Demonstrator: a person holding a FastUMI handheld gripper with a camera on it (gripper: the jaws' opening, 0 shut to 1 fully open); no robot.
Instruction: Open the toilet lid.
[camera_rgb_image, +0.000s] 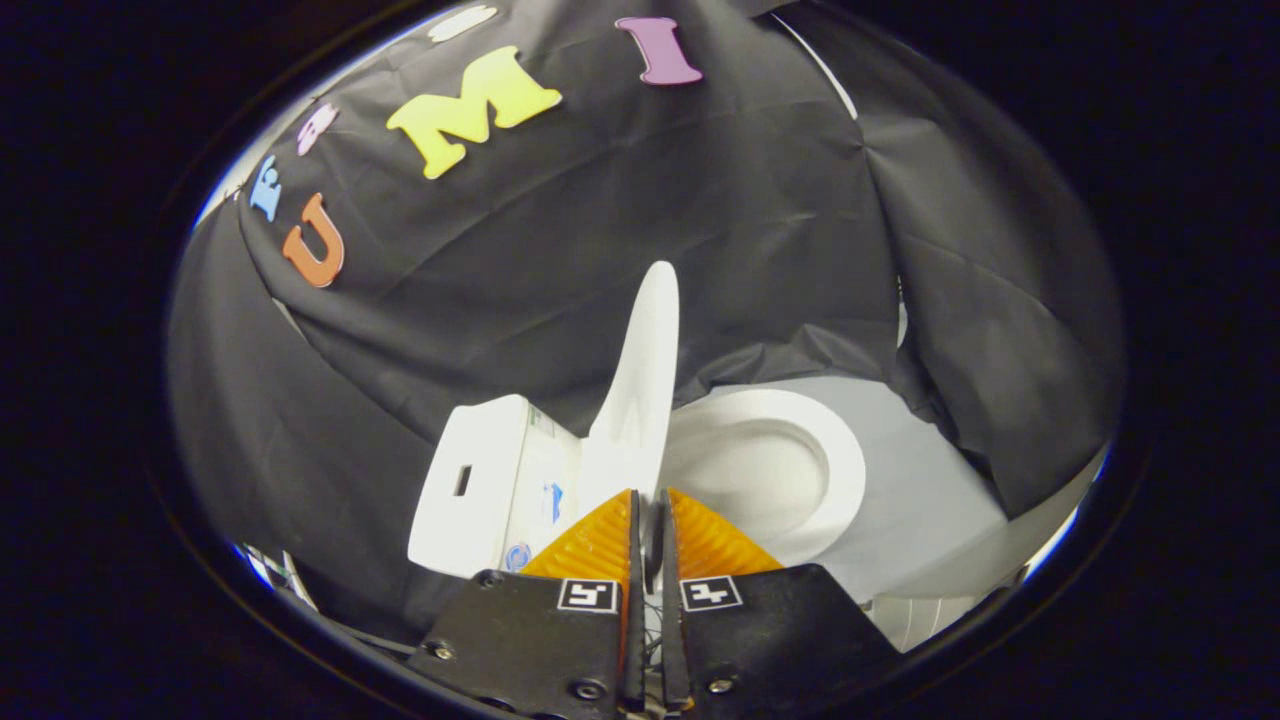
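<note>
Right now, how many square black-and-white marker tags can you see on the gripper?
2. One marker tag sits at the base of one finger, the other tag at the base of the second. The gripper pinches the raised toilet lid. Others may be hidden.

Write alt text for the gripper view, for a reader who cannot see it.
The gripper is shut on the edge of a raised white toilet lid, which stands nearly upright between its fingers. Beyond the lid lie the open toilet seat and bowl; the white tank is on the lid's other side, with black cloth behind.

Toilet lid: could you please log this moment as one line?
lid: raised, near upright | tool: shut on lid edge | seat: down | tank: behind lid
</note>
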